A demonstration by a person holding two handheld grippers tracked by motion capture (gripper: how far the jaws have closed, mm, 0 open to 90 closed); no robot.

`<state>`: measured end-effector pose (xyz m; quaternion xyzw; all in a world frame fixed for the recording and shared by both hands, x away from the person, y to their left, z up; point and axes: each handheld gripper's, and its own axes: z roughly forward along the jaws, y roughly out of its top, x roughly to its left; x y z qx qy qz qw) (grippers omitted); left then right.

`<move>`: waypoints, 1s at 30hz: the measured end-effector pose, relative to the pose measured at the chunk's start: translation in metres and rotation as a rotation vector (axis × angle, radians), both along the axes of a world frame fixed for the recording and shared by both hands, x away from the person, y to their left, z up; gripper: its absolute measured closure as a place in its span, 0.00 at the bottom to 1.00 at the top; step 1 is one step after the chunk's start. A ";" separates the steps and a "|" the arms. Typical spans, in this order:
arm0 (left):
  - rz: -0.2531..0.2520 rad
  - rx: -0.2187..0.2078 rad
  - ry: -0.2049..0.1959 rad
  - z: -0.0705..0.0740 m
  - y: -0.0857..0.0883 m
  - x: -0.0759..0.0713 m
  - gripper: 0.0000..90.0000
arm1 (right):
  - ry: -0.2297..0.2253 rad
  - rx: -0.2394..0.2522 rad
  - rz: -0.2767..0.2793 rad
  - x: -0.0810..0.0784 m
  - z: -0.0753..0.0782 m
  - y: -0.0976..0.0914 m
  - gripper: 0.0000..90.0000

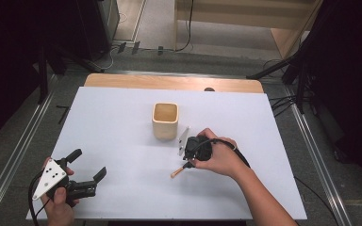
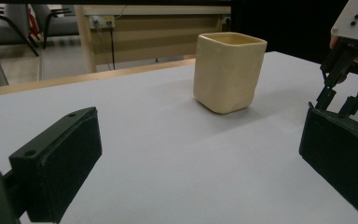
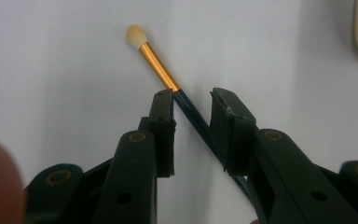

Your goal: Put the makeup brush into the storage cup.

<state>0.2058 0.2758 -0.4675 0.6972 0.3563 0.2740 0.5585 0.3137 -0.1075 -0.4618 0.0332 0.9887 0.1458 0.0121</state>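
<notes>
I count one cream cup on the white table. One small brush lies there too, with a gold collar and a dark handle. Two grippers are out: the left gripper and the right gripper, one in each hand.

No readable text, label, brand or number appeared — cup, brush, table sheet all unmarked

Black two-jaw claws with brass-coloured rivets, white dotted three-cornered plates, trailing black cables
</notes>
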 end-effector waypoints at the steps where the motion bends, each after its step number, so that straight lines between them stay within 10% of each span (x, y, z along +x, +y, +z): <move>1: 0.000 0.000 0.000 0.000 0.000 0.000 0.00 | -0.007 -0.014 0.013 0.000 -0.002 0.001 0.79; 30: 0.002 0.004 0.006 0.000 0.000 0.001 0.00 | -0.045 -0.114 0.093 -0.002 -0.015 0.010 0.79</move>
